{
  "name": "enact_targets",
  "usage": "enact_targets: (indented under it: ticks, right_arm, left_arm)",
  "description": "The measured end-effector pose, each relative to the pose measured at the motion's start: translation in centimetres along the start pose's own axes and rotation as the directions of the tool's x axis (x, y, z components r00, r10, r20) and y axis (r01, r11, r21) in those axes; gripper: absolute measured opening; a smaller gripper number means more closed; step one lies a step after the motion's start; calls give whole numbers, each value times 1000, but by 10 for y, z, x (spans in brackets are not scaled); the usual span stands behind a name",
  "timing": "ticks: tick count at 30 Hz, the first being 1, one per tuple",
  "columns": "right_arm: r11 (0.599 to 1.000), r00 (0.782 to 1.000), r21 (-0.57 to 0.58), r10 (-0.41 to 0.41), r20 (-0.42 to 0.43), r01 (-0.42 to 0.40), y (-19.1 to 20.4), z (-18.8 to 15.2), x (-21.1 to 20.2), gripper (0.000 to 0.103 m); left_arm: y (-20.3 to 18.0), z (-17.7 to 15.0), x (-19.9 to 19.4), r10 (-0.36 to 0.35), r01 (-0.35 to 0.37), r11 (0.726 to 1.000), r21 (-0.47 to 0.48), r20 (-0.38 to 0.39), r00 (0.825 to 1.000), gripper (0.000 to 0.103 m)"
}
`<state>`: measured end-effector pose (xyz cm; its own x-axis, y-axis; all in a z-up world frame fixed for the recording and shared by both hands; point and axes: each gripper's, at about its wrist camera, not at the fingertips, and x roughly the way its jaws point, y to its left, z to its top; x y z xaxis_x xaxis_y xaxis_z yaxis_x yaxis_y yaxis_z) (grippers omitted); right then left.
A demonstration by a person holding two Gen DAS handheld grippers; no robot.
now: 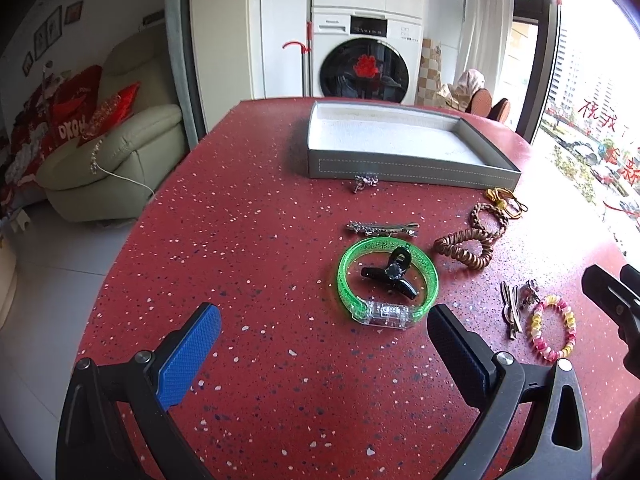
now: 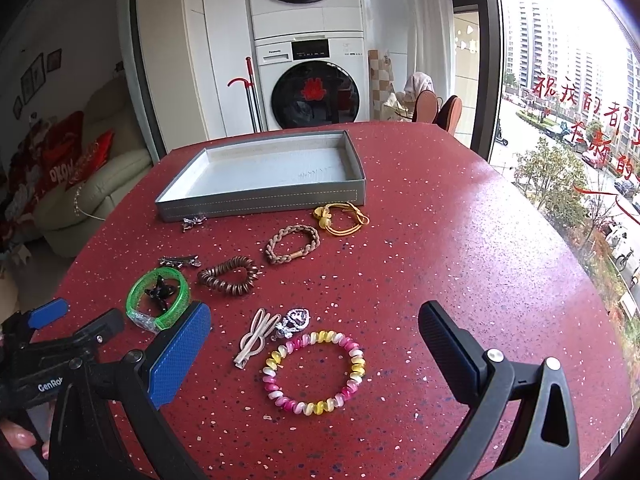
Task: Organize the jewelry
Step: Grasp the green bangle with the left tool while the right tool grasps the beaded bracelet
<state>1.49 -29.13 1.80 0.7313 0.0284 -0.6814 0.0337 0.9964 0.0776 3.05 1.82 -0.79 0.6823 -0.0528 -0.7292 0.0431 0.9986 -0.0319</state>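
**Jewelry layout on the speckled red table**

The tray (image 2: pixel 264 196) is a shallow grey rectangle with stitched walls and a pale, fibrous lining. It sits near the far edge of the table (image 2: pixel 440 260), a glossy red slab with white and dark flecks and a rounded edge. Nothing is visible inside it.

A small silver charm (image 2: pixel 193 222) lies against the tray's front wall. A yellow cord bracelet (image 2: pixel 340 218) lies just off the tray's front right corner. Nearer the middle lie a tan braided bracelet (image 2: pixel 292 244) and a brown coiled hair tie (image 2: pixel 228 276), close together.

A translucent green bangle (image 1: pixel 386 280) with a clear plastic clasp block lies flat. A black claw clip (image 1: pixel 390 272) rests inside its ring. A silver barrette (image 1: pixel 382 229) lies just beyond the bangle.

Toward the near edge lie a pale metal clip (image 2: pixel 254 338), a silver pendant (image 2: pixel 296 320) touching it, and a pink, yellow and white coiled hair tie (image 2: pixel 314 372).

The left gripper (image 1: pixel 324 344) hovers above the table before the bangle, fingers spread wide, holding nothing. The right gripper (image 2: pixel 314 350) hovers over the pink hair tie, equally wide, holding nothing. The fingers carry blue ribbed pads (image 2: pixel 180 356) on black frames.
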Motion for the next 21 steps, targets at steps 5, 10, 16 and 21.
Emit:
enact_targets:
  ticks: [5, 10, 16, 21]
  right_arm:
    - [1000, 997, 2, -31, -68, 31, -14, -2, 9, 103]
    - [999, 987, 16, -48, -151, 51, -27, -8, 21, 103]
    - [998, 979, 7, -62, -195, 65, -32, -12, 28, 103]
    - [997, 971, -5, -77, -225, 78, -32, -14, 33, 100]
  left_arm:
    - [10, 12, 19, -25, 26, 1000, 17, -68, 997, 103]
    - [18, 17, 35, -64, 64, 998, 2, -130, 989, 103]
    - [20, 25, 48, -113, 116, 993, 9, -166, 980, 103]
    - [20, 28, 60, -131, 138, 990, 18, -214, 968, 97]
